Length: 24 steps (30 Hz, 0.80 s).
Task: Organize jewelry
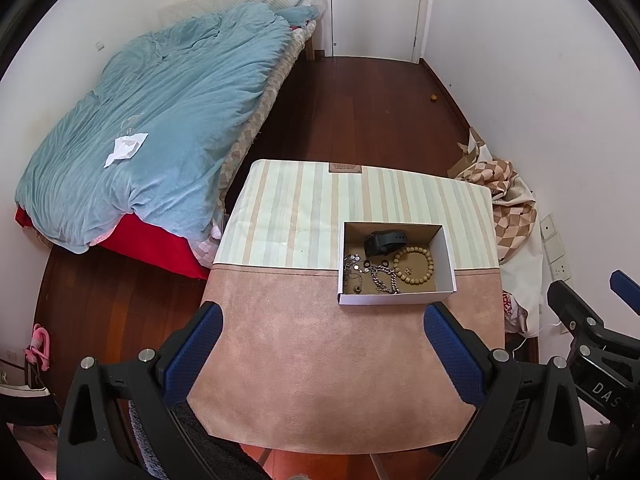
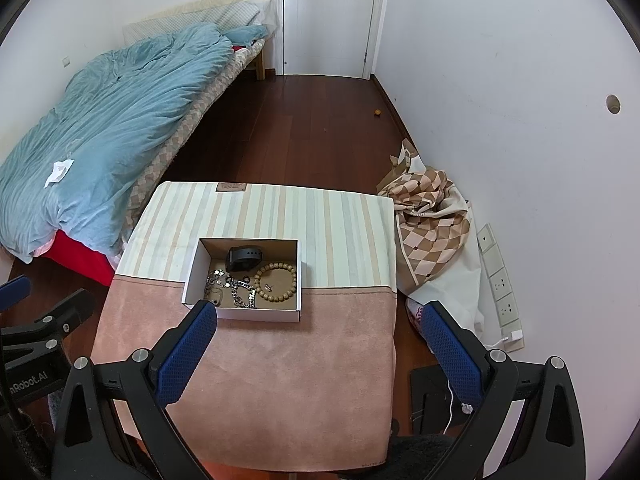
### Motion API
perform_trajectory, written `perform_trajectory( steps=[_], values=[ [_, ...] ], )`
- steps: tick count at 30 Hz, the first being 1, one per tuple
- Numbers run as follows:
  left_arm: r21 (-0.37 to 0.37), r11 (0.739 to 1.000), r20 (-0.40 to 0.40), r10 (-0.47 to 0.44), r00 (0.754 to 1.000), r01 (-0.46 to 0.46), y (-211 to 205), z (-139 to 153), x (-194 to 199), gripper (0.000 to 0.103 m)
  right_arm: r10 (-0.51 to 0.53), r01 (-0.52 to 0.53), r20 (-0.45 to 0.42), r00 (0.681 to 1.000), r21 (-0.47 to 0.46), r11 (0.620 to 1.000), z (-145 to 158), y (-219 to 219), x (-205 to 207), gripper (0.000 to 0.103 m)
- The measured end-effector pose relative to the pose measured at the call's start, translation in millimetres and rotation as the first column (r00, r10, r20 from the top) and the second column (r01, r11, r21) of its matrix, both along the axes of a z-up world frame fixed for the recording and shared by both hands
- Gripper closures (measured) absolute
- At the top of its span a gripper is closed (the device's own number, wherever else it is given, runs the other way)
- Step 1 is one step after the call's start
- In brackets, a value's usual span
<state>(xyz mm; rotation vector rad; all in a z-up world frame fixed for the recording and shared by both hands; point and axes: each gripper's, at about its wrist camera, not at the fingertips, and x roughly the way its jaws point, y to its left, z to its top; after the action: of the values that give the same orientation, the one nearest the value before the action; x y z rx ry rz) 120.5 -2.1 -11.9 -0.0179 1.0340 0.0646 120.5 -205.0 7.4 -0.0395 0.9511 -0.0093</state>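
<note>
Left gripper jaws released, empty, above near pink part of counter. Right gripper jaws likewise released, empty. White cardboard box sits mid-counter; inside it: black smartwatch, wooden bead bracelet, silver chain.

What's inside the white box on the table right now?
The white box holds a black watch, a wooden bead bracelet ringing a small earring, and tangled silver chains. Anything beneath the tangle is hidden.
</note>
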Motion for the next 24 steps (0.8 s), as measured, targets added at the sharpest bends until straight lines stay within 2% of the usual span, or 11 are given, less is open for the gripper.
perform_trajectory(
  steps=[24],
  values=[
    [-0.007,1.0,0.007,0.005,1.0,-0.004,-4.4,7.6,-3.6,0.0,0.0,0.0,-0.004,1.0,0.002,1.0,-1.4,1.5,-2.6,0.0]
  ],
)
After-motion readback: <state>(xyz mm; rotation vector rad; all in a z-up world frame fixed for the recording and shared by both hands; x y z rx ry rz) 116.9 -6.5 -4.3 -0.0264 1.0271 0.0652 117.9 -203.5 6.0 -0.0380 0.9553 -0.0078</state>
